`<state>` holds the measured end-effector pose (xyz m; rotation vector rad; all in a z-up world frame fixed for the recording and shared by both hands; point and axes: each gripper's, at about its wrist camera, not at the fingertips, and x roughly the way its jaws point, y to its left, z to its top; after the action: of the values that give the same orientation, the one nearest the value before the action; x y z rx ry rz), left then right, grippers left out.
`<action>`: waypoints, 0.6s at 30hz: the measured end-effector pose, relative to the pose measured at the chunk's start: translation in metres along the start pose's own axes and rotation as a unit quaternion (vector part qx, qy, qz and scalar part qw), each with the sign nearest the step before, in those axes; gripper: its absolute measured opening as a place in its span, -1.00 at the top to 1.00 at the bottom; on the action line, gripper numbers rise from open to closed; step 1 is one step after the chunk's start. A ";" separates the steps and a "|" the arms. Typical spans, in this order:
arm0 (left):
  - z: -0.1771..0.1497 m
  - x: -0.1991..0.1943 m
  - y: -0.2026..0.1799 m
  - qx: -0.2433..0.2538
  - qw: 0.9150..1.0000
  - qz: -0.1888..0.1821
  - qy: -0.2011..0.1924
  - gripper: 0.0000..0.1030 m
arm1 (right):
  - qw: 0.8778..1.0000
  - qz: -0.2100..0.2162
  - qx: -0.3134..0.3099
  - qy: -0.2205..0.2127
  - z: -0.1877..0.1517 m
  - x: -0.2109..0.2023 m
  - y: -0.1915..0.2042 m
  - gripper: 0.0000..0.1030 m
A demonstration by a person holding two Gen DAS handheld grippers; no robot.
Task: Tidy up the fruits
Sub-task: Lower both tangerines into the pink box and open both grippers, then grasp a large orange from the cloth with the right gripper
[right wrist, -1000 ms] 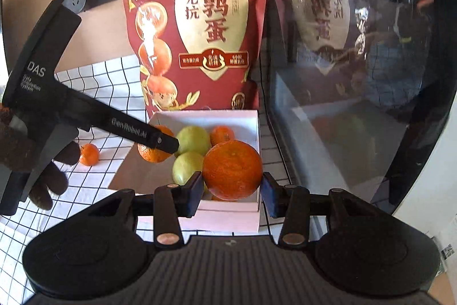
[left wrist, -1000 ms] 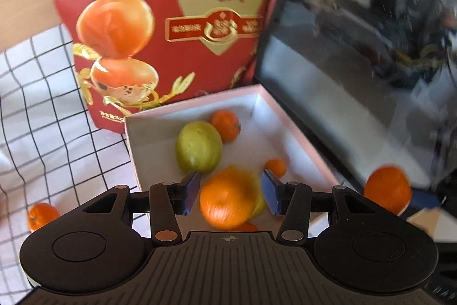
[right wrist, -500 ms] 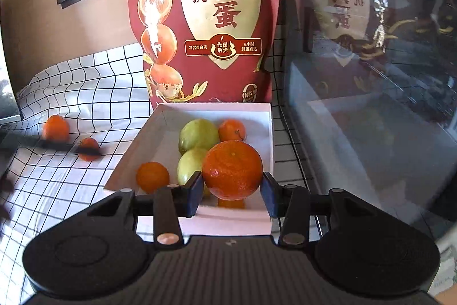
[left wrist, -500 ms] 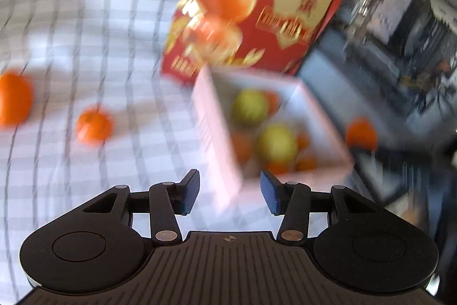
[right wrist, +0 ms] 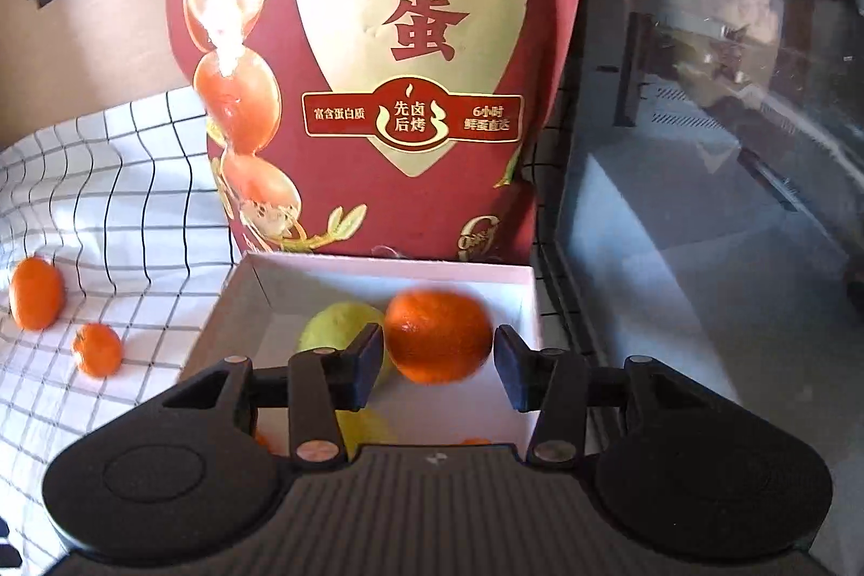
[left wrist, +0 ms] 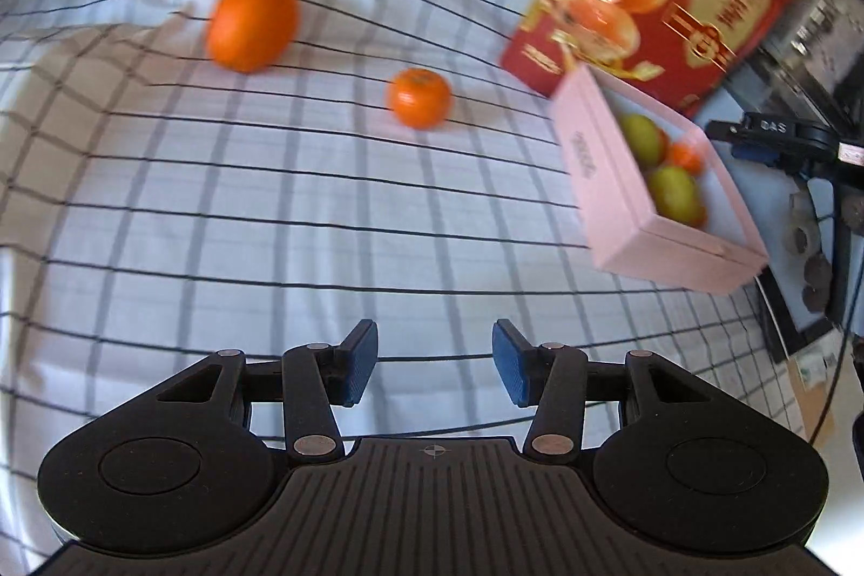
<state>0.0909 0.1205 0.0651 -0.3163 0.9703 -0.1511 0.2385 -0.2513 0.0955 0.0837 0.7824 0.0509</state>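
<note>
Right tongs [right wrist: 438, 354] opening around orange [right wrist: 437, 336] above box [right wrist: 378, 271].

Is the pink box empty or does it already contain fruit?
Not empty. The pink box holds green fruits and a small orange.

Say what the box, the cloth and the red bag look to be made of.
Box: likely matte pink card, with crisp folded edges. Cloth: thin woven fabric, white with a dark grid; it wrinkles. Red bag: probably glossy plastic or foil film, going by the glare patch and creases.
</note>
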 end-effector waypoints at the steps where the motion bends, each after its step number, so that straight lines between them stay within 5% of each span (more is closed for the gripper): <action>1: -0.001 -0.001 0.006 -0.007 1.000 0.005 -0.001 0.00 | 1.000 0.005 0.005 0.002 0.000 0.000 0.004 0.00; 10: -0.003 -0.015 0.057 -0.052 0.997 0.045 -0.018 0.00 | 0.997 0.070 -0.021 0.014 -0.032 -0.021 0.093 -0.17; 18: -0.001 -0.042 0.107 -0.055 0.993 0.089 -0.059 -0.01 | 0.986 0.112 -0.117 0.044 -0.053 -0.014 0.208 -0.35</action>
<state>0.0655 0.2328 0.0622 -0.3337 0.8864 0.0824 0.1883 -0.0419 0.0879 -0.0554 0.8477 0.3606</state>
